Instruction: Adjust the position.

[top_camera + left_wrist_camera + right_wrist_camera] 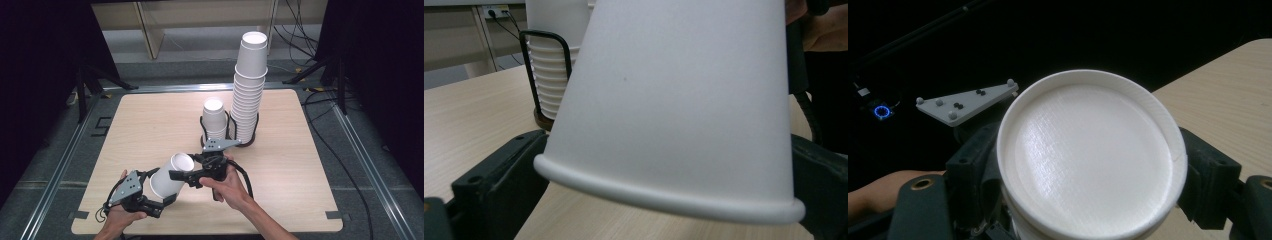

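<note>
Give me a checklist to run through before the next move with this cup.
1. Right tool clamped on the base end of the cup: ok, its jaws hug both sides in the right gripper view.
2. Left tool at the rim end, one jaw on each side of the rim: ok.
3. Left tool pressing on the rim: cannot tell.
4. Cup undented: ok on the sides that show.
5. Only one cup, none nested inside: cannot tell.
6. Short stack upright with its top free: ok.
</note>
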Motion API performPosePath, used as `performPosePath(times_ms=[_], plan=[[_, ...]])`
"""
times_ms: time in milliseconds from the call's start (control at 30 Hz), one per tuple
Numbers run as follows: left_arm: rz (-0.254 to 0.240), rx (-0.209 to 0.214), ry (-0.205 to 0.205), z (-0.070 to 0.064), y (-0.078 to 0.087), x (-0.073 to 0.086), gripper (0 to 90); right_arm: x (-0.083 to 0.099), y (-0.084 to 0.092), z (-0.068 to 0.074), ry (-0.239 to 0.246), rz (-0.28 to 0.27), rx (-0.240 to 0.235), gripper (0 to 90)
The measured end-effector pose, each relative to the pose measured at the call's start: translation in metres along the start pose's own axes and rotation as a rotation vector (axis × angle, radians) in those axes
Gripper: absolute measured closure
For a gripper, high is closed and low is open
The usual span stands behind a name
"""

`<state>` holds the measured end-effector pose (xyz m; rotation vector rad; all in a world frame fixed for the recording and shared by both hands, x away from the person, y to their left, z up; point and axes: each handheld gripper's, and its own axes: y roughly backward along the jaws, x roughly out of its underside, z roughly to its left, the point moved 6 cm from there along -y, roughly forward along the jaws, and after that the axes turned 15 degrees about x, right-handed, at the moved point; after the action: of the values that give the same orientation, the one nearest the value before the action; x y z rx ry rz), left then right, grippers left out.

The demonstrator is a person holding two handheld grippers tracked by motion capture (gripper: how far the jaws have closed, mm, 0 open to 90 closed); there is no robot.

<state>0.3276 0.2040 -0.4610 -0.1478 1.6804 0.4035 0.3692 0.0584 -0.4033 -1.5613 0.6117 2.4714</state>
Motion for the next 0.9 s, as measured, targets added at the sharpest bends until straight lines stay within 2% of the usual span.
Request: performPosePath(times_ms=[33,100,133,167,233,267,300,333,367,433,500,567,600,667,733,800,833,867,900], plan=[[0.011,0.000,0.000,-0.0006,0.0013,0.0002,2.7,0.0002,-0.0007,-0.0001,0.006,-0.001,0.006,24.5],[0.012,0.001,0.003,-0.0012,0.0014,0.0003,3.5,0.0012,-0.0006,0.0015,-0.014,0.012,0.004,24.5],[-0.016,0.014,0.000,-0.0012,-0.0004,-0.0004,3.8,0.0014,-0.0010,0.0020,-0.015,0.013,-0.003,24.5],[-0.016,0.013,0.001,-0.0011,-0.0002,-0.0004,3.9,0.0020,-0.0005,0.0023,-0.030,0.018,0.003,24.5],[-0.006,0.004,0.007,-0.0011,0.0010,0.0000,4.2,0.0025,-0.0011,0.0024,-0.031,0.020,-0.008,24.5],[-0.014,0.013,0.006,-0.0010,0.0005,-0.0001,4.6,0.0031,-0.0006,0.0020,-0.043,0.033,-0.007,24.4],[-0.014,0.012,0.007,-0.0010,0.0007,-0.0001,5.0,0.0028,-0.0018,0.0008,-0.029,0.016,-0.012,24.4],[-0.011,0.009,0.005,-0.0008,0.0014,-0.0001,5.3,0.0029,-0.0014,0.0012,-0.039,0.021,-0.010,24.4],[0.012,0.000,0.011,-0.0009,0.0036,0.0002,5.8,0.0030,-0.0018,0.0004,-0.040,0.017,-0.012,24.4],[0.014,0.001,0.000,-0.0005,0.0044,-0.0005,7.1,0.0024,-0.0021,-0.0024,-0.028,0.003,-0.014,24.2],[-0.009,0.014,0.000,-0.0007,0.0029,-0.0017,8.7,0.0026,-0.0005,-0.0022,-0.043,0.020,-0.013,24.0],[0.001,0.012,-0.003,-0.0008,0.0036,-0.0017,10.0,0.0027,-0.0007,-0.0030,-0.043,0.019,-0.015,23.7],[0.007,0.010,0.001,-0.0010,0.0041,-0.0016,10.7,0.0028,0.0010,-0.0018,-0.069,0.034,-0.014,23.5],[0.025,0.009,-0.003,-0.0009,0.0052,-0.0014,11.6,0.0029,0.0000,-0.0037,-0.050,0.025,-0.023,22.9],[0.024,0.015,-0.010,-0.0008,0.0054,-0.0016,12.3,0.0030,0.0005,-0.0037,-0.053,0.029,-0.024,22.4],[0.055,0.013,-0.017,-0.0007,0.0062,-0.0001,12.6,0.0014,0.0007,-0.0052,-0.005,0.022,-0.005,19.1],[0.050,0.021,-0.023,-0.0009,0.0045,0.0006,12.8,0.0000,0.0013,-0.0060,0.020,0.019,0.013,16.3],[0.091,0.012,-0.025,-0.0011,0.0057,0.0027,12.9,-0.0014,0.0038,-0.0059,0.036,0.032,0.021,15.5],[0.104,0.018,-0.036,-0.0014,0.0045,0.0042,12.9,-0.0023,0.0068,-0.0032,0.030,0.053,0.009,15.6]])
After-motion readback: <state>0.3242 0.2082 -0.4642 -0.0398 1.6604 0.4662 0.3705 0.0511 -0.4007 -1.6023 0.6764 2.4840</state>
